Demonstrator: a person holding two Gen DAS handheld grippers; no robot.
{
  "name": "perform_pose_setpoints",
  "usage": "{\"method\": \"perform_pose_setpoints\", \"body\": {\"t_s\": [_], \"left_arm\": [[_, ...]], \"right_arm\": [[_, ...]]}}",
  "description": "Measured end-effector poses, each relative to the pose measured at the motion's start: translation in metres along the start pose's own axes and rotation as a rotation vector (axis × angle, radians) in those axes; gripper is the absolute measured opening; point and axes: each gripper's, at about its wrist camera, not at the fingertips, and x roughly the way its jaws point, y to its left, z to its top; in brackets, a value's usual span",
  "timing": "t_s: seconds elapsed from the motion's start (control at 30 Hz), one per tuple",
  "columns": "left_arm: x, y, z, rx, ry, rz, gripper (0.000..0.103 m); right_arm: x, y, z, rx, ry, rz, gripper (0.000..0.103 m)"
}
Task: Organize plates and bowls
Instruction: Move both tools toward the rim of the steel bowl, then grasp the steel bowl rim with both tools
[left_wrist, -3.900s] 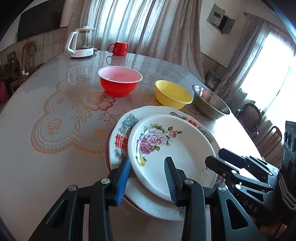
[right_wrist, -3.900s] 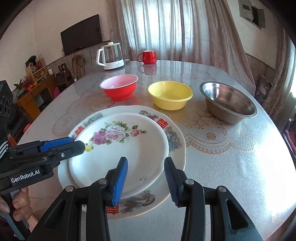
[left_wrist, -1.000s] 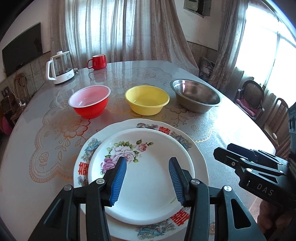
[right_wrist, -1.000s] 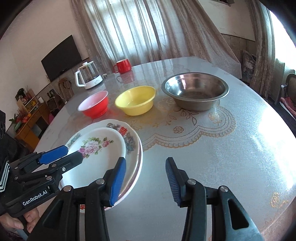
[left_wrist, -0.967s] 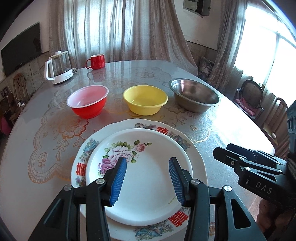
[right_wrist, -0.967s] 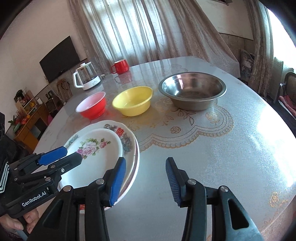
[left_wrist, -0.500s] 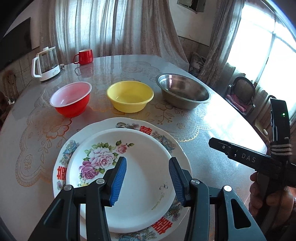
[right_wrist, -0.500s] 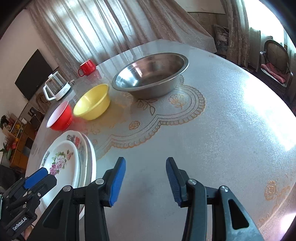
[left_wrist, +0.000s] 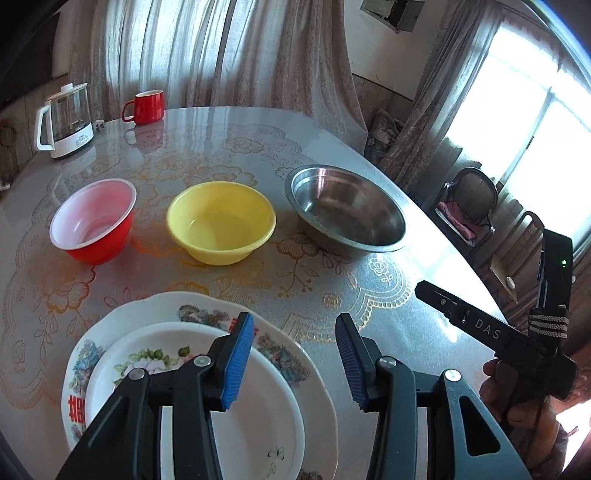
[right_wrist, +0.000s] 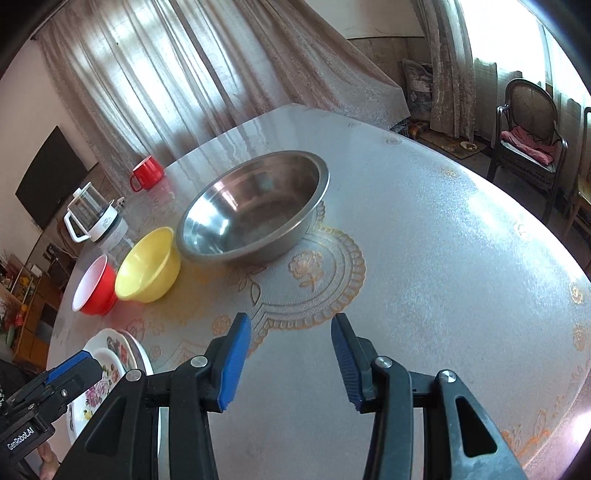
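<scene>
On desk (left_wrist: 424, 258) | floral plate (left_wrist: 258, 406) stacked on bigger plate (left_wrist: 314, 376), near edge | red bowl (left_wrist: 94, 221), yellow bowl (left_wrist: 221, 221), steel bowl (left_wrist: 345, 210) in row behind | left hand-held gripper (left_wrist: 293, 360) apart above plates | right hand-held gripper (right_wrist: 291, 362) apart over bare desk

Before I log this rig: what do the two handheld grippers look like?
Both are black plastic with ribbed blue jaw pads and silver pivot screws. The left gripper reads "GenRobot.AI" on its side; the right gripper reads "DAS", with a green light and a striped strap.
</scene>
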Motion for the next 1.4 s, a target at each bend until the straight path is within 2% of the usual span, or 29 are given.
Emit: {"method": "perform_pose_setpoints", "body": {"t_s": [0.1,0.33,0.47,0.6,0.77,0.83,0.93,1.03,1.2,1.4], "left_arm": [[0.011,-0.009,0.014,0.010,0.009,-0.006,0.047],[0.041,-0.022,0.038,-0.020,0.038,-0.033,0.035],[0.059,-0.028,0.049,-0.022,0.025,-0.036,0.035],[0.084,-0.029,0.056,-0.051,0.063,-0.040,0.035],[0.104,-0.026,0.061,-0.097,0.077,-0.051,0.036],[0.110,-0.027,0.064,-0.096,0.083,-0.042,0.037],[0.112,-0.027,0.062,-0.105,0.087,-0.067,0.036],[0.110,-0.026,0.059,-0.107,0.085,-0.097,0.035],[0.098,-0.034,0.045,-0.067,0.074,-0.118,0.034],[0.077,-0.036,0.020,-0.071,0.092,-0.151,0.035]], "right_arm": [[0.001,-0.003,0.012,-0.001,-0.017,-0.011,0.045],[0.007,-0.009,0.049,-0.005,-0.070,-0.018,0.045],[0.023,-0.012,0.068,-0.005,-0.068,-0.024,0.045],[0.043,-0.017,0.083,0.004,-0.057,-0.044,0.045],[0.065,-0.026,0.095,0.025,-0.031,-0.053,0.038],[0.073,-0.027,0.097,0.029,-0.017,-0.050,0.032],[0.083,-0.027,0.098,0.028,0.009,-0.042,0.015],[0.081,-0.025,0.094,0.017,-0.005,-0.070,0.015],[0.071,-0.032,0.085,0.040,0.011,-0.069,0.015],[0.046,-0.042,0.062,0.062,0.044,-0.045,0.015]]}}
